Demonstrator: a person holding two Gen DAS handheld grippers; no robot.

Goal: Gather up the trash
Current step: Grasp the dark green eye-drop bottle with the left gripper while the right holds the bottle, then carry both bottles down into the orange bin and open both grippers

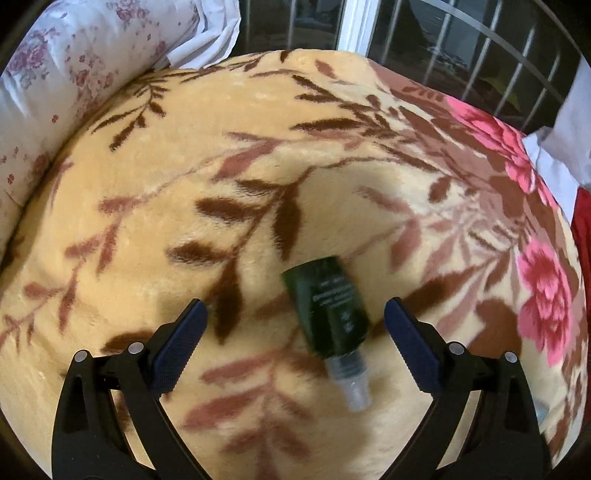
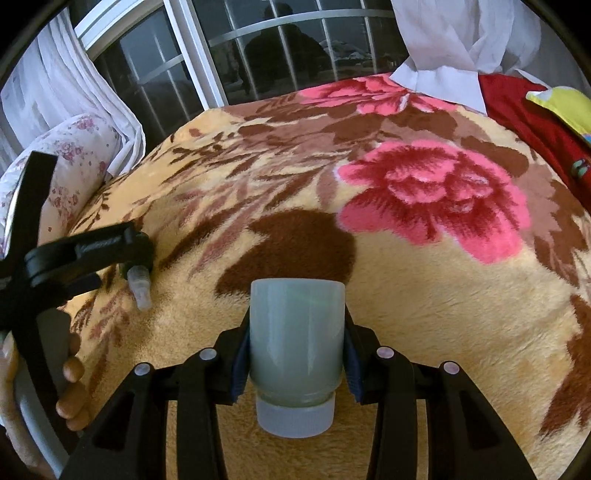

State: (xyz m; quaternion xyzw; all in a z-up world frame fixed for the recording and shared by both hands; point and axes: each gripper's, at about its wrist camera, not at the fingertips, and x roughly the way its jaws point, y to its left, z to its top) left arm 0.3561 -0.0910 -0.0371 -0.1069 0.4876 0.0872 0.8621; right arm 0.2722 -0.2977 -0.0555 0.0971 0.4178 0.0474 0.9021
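A dark green spray bottle (image 1: pixel 330 308) with a clear cap lies on the floral blanket (image 1: pixel 155 166), cap toward me. My left gripper (image 1: pixel 295 314) is open, its blue-padded fingers on either side of the bottle, apart from it. In the right wrist view the left gripper (image 2: pixel 122 254) shows at the left over the bottle's clear cap (image 2: pixel 140 286). My right gripper (image 2: pixel 295 354) is shut on a pale grey-green jar (image 2: pixel 295 339) with a white lid, held above the blanket (image 2: pixel 424 302).
A floral pillow (image 1: pixel 48 85) lies at the blanket's left edge. A barred window (image 2: pixel 258 48) and white curtains (image 2: pixel 454 33) stand behind the bed. Red cloth (image 2: pixel 524 114) and a yellow item (image 2: pixel 565 107) lie at the far right.
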